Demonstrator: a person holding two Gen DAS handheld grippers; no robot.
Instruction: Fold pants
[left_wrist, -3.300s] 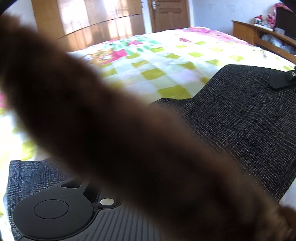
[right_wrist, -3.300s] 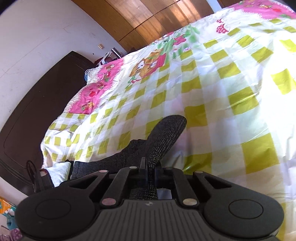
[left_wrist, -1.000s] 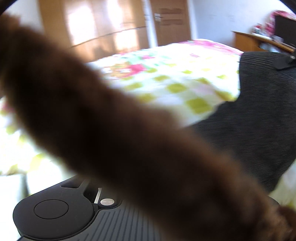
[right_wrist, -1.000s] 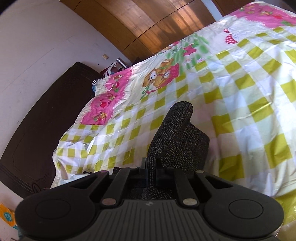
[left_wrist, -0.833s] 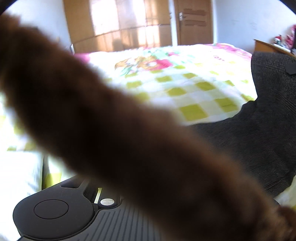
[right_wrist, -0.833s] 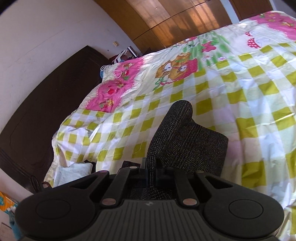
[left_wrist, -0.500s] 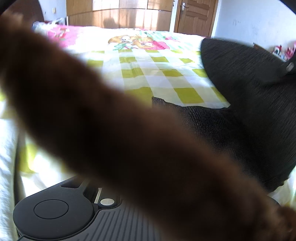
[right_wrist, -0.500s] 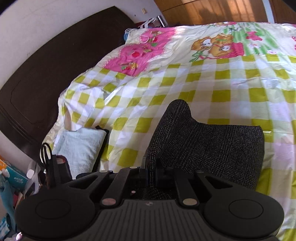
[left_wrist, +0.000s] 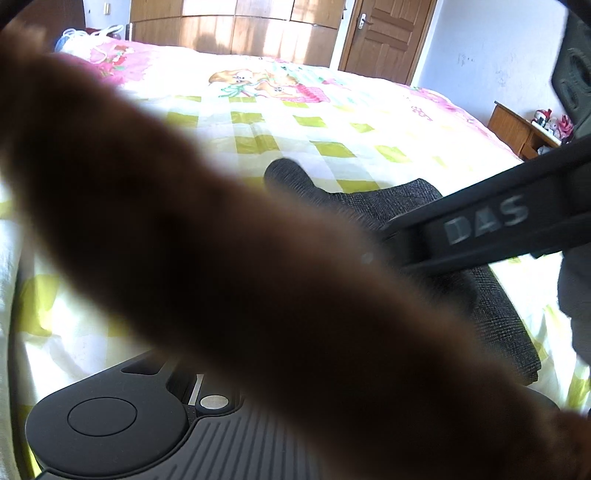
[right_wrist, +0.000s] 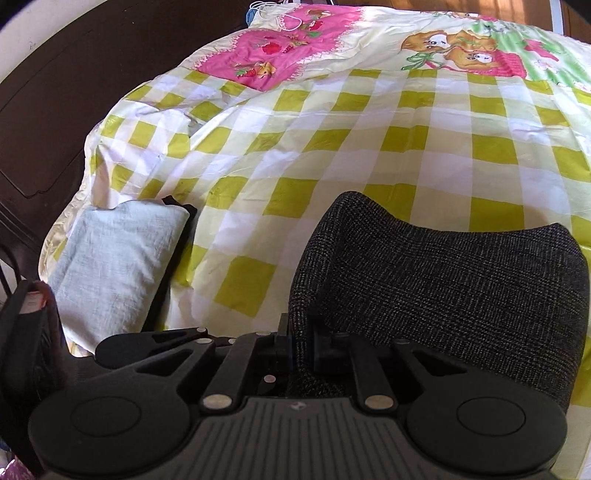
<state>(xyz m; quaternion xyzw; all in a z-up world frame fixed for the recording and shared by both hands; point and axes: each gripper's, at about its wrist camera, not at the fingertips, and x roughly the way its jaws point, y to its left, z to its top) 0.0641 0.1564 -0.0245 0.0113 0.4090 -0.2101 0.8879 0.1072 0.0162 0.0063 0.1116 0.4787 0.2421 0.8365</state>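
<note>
The dark grey checked pants (right_wrist: 443, 280) lie folded over on the yellow-checked bedspread (right_wrist: 332, 122). My right gripper (right_wrist: 301, 343) is shut on an edge of the pants, which loops up and over just ahead of the fingers. In the left wrist view a blurred brown furry band (left_wrist: 221, 258) covers most of the frame and hides my left gripper's fingers. The pants (left_wrist: 491, 306) show behind it, and the right gripper's black arm marked DAS (left_wrist: 487, 225) crosses over them.
A folded pale grey cloth (right_wrist: 110, 269) lies at the bed's left edge beside the dark headboard (right_wrist: 48, 110). A wardrobe (left_wrist: 236, 29), a door (left_wrist: 384, 33) and a wooden side cabinet (left_wrist: 521, 129) stand beyond the bed.
My right gripper has carried the held pants edge to the left over the rest of the pants, so the fabric now lies doubled. The left view has swung toward the headboard side.
</note>
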